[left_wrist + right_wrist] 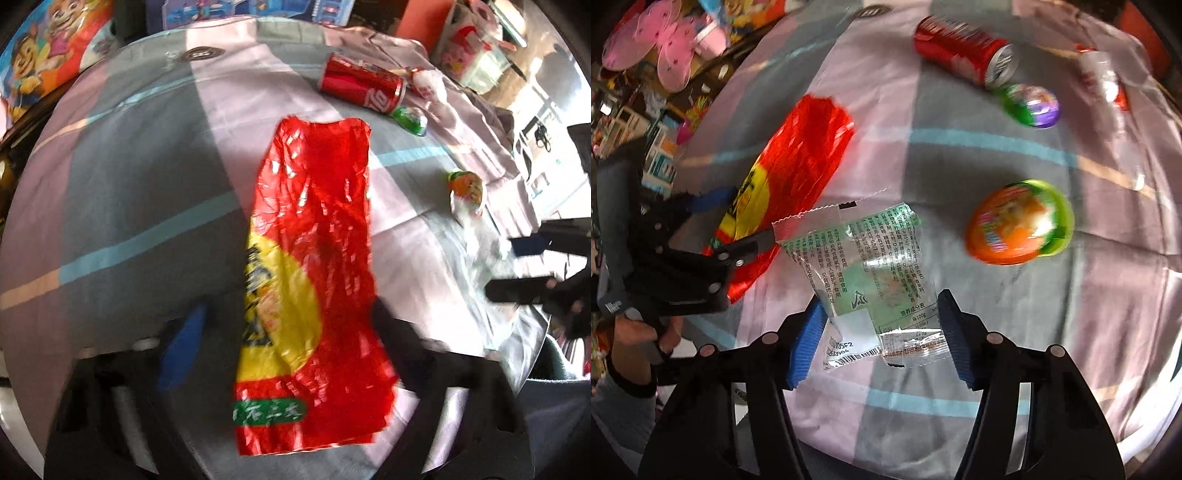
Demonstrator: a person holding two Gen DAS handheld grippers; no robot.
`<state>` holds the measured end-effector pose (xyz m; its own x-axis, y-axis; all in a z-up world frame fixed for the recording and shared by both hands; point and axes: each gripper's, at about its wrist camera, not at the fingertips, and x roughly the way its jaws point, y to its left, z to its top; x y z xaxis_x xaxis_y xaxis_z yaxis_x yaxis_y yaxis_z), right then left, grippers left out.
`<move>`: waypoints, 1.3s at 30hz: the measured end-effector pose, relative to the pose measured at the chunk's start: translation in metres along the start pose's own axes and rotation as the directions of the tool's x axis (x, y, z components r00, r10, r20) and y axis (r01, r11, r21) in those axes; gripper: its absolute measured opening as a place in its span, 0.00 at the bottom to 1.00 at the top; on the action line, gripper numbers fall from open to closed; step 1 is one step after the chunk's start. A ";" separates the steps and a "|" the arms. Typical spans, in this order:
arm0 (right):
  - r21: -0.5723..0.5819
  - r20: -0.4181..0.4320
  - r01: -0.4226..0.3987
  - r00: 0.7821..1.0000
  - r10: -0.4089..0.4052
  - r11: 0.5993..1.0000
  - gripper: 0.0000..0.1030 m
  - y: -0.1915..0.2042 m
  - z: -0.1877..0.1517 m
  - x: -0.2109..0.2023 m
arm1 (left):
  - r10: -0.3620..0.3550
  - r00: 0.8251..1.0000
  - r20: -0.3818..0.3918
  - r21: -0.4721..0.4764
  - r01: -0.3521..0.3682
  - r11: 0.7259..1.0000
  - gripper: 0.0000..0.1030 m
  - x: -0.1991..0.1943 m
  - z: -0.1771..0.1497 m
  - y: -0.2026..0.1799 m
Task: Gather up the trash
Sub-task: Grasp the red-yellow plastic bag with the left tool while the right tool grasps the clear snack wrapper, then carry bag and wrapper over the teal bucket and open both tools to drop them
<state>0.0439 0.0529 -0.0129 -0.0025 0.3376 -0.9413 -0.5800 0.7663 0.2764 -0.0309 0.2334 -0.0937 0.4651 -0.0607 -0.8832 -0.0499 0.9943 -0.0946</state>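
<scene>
Blue-padded fingers (809,343) of the right gripper (882,339) stand wide apart on either side of the near end of a clear green-printed wrapper (871,266), which lies flat on the checked cloth (1089,295); whether either pad touches the film I cannot tell, and nothing is clamped. To the left in the right wrist view, the left gripper (735,225) reaches over the near end of a red and yellow plastic bag (798,147), 1 blue-tipped finger above it and 1 black finger below, against the bag's lower edge. In the left wrist view the bag (317,258) stretches lengthwise away from the camera between the left gripper's (291,332) 2 blurred fingers, which look spread with the bag lying between them; whether they grip it I cannot tell.

Farther across the cloth (129,166), a red cola can (964,51) lies on its side, with a green and purple egg-shaped capsule (1034,105) just beside its top end. An orange and green egg-shaped capsule (1019,225) lies right of the wrapper, apart from it. A crumpled clear wrapper with red print (1104,77) lies at the far right edge
</scene>
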 end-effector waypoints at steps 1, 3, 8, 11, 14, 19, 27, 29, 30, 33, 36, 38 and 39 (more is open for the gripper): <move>0.013 0.008 -0.001 1.000 0.001 1.000 0.57 -0.005 -0.001 -0.003 | 0.017 1.000 0.011 0.019 -0.018 1.000 0.61 0.000 0.000 -0.004; 0.036 0.023 -0.002 1.000 0.001 0.999 0.57 -0.015 -0.005 -0.008 | 0.044 0.999 0.029 0.036 -0.045 0.998 0.52 -0.002 0.000 -0.011; 0.108 0.062 -0.005 0.998 -0.002 0.994 0.57 -0.044 -0.007 -0.024 | 0.007 0.999 0.045 0.020 -0.008 1.000 0.05 -0.008 0.005 -0.022; 0.143 0.087 -0.009 0.996 -0.004 0.990 0.57 -0.053 -0.006 -0.029 | 0.009 0.998 0.059 0.028 -0.010 1.000 0.05 -0.012 0.007 -0.033; 0.169 0.111 -0.022 0.994 0.003 0.985 0.57 -0.066 -0.009 -0.039 | -0.006 0.996 0.088 0.036 0.003 0.999 0.05 -0.022 0.016 -0.046; 0.227 0.166 -0.048 0.986 0.010 0.973 0.57 -0.094 -0.015 -0.058 | -0.035 0.990 0.133 0.060 0.028 0.998 0.05 -0.039 0.034 -0.066; 0.283 0.217 -0.075 0.976 0.013 0.956 0.57 -0.130 -0.029 -0.076 | -0.067 0.991 0.120 0.098 0.055 0.994 0.05 -0.032 0.061 -0.099; 0.300 0.234 -0.082 0.972 0.010 0.950 0.57 -0.142 -0.034 -0.082 | -0.070 0.989 0.127 0.105 0.057 0.993 0.05 -0.033 0.067 -0.108; 0.310 0.242 -0.086 0.970 0.009 0.947 0.57 -0.148 -0.036 -0.086 | -0.073 0.988 0.135 0.110 0.058 0.992 0.05 -0.036 0.071 -0.114; 0.342 0.267 -0.099 0.964 0.004 0.935 0.57 -0.166 -0.042 -0.094 | -0.070 0.985 0.156 0.129 0.050 0.990 0.05 -0.043 0.083 -0.128; 0.377 0.292 -0.115 0.956 -0.001 0.919 0.57 -0.188 -0.049 -0.103 | -0.085 0.981 0.172 0.143 0.061 0.988 0.05 -0.049 0.098 -0.144; 0.401 0.311 -0.125 0.950 -0.006 0.907 0.57 -0.206 -0.055 -0.109 | -0.106 0.978 0.180 0.161 0.077 0.984 0.05 -0.052 0.109 -0.161; 0.412 0.319 -0.130 0.948 -0.009 0.902 0.57 -0.213 -0.058 -0.112 | -0.116 0.977 0.180 0.171 0.085 0.982 0.05 -0.053 0.113 -0.169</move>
<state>0.1201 -0.1794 0.0221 0.2632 0.4872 -0.8327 -0.1873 0.8725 0.4513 0.0529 0.0784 0.0206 0.6195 -0.1584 -0.7688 0.1413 0.9859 -0.0893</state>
